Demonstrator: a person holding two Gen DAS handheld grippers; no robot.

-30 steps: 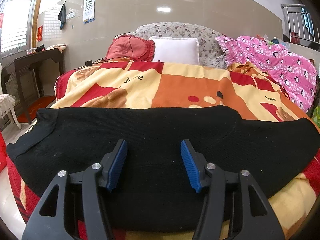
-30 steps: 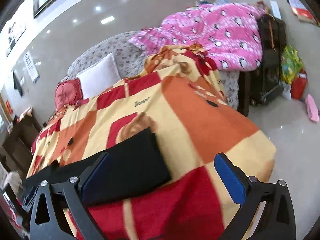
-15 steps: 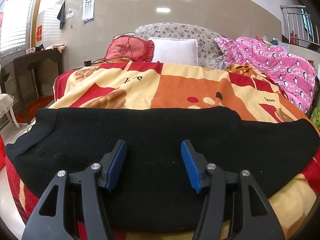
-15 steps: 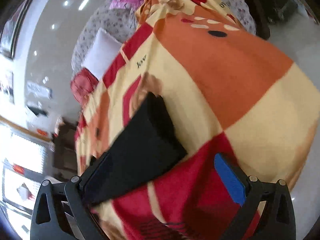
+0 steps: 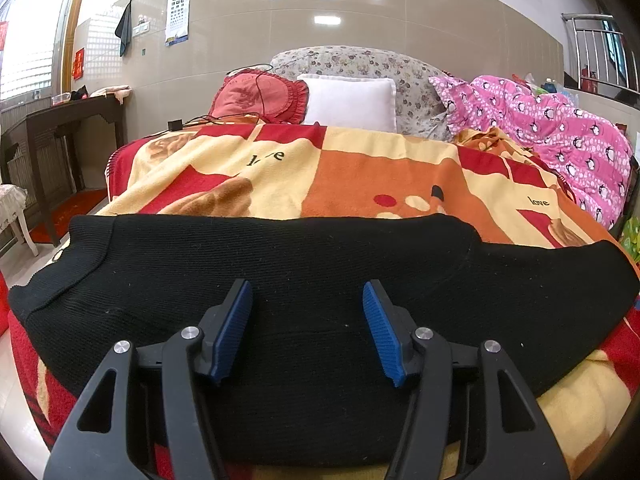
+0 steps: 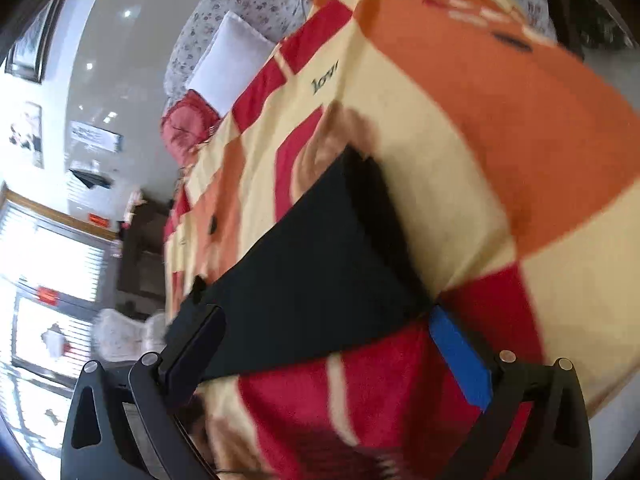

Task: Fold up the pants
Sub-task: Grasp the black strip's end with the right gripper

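Pants [image 5: 320,280] lie flat under both wide-open, empty grippers, left gripper [image 5: 307,330] and right gripper [image 6: 332,360]; blurred right view perhaps risks pinching blanket [image 6: 460,160].

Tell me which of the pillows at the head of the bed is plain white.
The square white pillow, in the middle. The round red pillow with a ruffled edge lies to its left, and the floral cushion stands behind it.

Rt view motion-blurred; pants [image 6: 312,280] far end behind hand-held gripper finger.
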